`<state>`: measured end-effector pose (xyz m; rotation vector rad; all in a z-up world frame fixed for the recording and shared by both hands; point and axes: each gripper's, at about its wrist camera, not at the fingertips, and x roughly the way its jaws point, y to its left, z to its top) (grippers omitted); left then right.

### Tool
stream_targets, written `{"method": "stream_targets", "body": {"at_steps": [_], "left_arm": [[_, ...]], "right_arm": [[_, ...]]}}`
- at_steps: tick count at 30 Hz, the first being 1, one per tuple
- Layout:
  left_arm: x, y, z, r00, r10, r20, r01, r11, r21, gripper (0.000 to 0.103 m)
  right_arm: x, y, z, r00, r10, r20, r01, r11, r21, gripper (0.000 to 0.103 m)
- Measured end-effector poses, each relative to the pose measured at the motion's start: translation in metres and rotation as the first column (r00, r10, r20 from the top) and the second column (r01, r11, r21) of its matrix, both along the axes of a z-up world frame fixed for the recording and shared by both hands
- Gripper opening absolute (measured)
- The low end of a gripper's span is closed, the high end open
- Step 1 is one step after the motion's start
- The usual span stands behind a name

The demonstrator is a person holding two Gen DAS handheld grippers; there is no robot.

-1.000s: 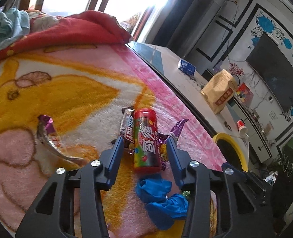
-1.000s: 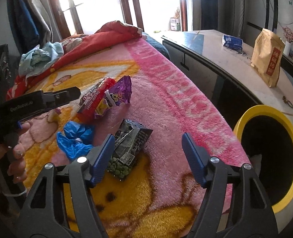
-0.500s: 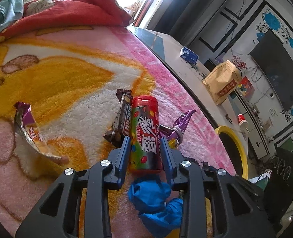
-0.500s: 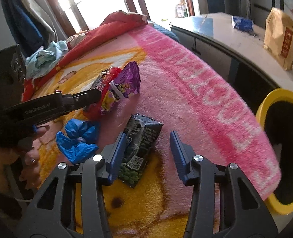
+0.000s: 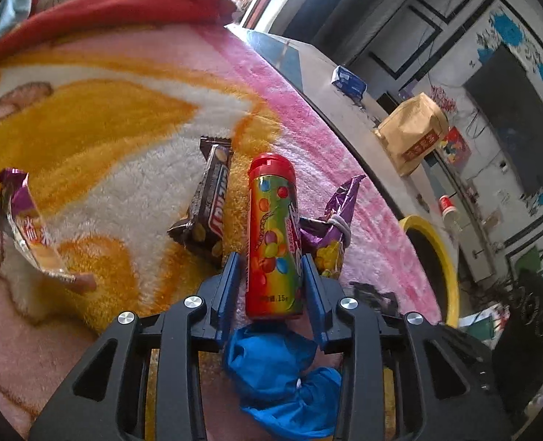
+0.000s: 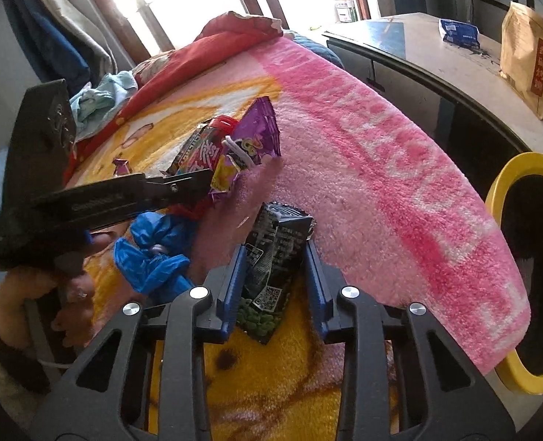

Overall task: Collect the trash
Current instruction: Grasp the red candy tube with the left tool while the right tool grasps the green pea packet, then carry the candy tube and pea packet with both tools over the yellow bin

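Note:
A red-capped colourful candy tube point(image 5: 273, 235) lies on the pink and yellow blanket point(image 5: 99, 117), and my left gripper point(image 5: 270, 258) is shut on its lower half. Beside the tube are a brown chocolate bar point(image 5: 211, 205) on the left and a purple snack bag point(image 5: 335, 228) on the right. A crumpled blue plastic piece point(image 5: 279, 371) lies under the gripper. My right gripper point(image 6: 274, 248) is closing on a black snack bag point(image 6: 275, 257), which sits between its pads and touches both. The yellow-rimmed bin point(image 6: 499, 191) stands off the bed's right edge.
A purple candy wrapper point(image 5: 21, 220) lies at the left of the blanket. Beyond the bed's edge a long table holds a brown paper bag point(image 5: 414, 132), a blue packet point(image 5: 348, 81) and a red cup point(image 5: 448, 205). A red quilt point(image 5: 124, 3) is bunched at the far end.
My left gripper's jaws came in from either side of the candy tube and shut on it. My right gripper's wide jaws narrowed around the black snack bag.

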<state>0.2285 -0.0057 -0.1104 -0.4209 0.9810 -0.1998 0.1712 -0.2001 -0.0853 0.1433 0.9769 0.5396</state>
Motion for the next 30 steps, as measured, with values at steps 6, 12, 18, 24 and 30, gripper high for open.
{"method": "stream_targets", "body": {"at_steps": [6, 12, 18, 24, 30], "left_arm": [[0.001, 0.002, 0.001, 1.0, 0.021, 0.022, -0.02, 0.999, -0.03, 0.028], [-0.011, 0.003, 0.019, 0.994, 0.032, 0.106, -0.031, 0.999, -0.014, 0.028], [-0.022, -0.003, 0.045, 0.984, 0.015, 0.178, -0.014, 1.0, -0.009, 0.028], [-0.03, -0.015, 0.06, 0.977, -0.017, 0.213, 0.021, 1.0, -0.017, 0.028], [-0.038, -0.028, 0.069, 0.97, -0.052, 0.236, 0.057, 0.998, -0.016, 0.028]], "right_arm": [[0.001, -0.01, 0.003, 1.0, -0.02, -0.007, 0.02, 1.0, 0.012, 0.019], [0.002, -0.02, 0.01, 0.999, -0.04, 0.006, 0.04, 0.999, 0.031, 0.018], [0.003, -0.03, 0.022, 0.997, -0.067, 0.042, 0.065, 0.997, 0.039, 0.017], [0.005, -0.049, 0.034, 0.991, -0.112, 0.071, 0.108, 0.992, 0.06, 0.017], [0.009, -0.072, 0.042, 0.982, -0.173, 0.078, 0.166, 0.982, 0.084, 0.017]]}}
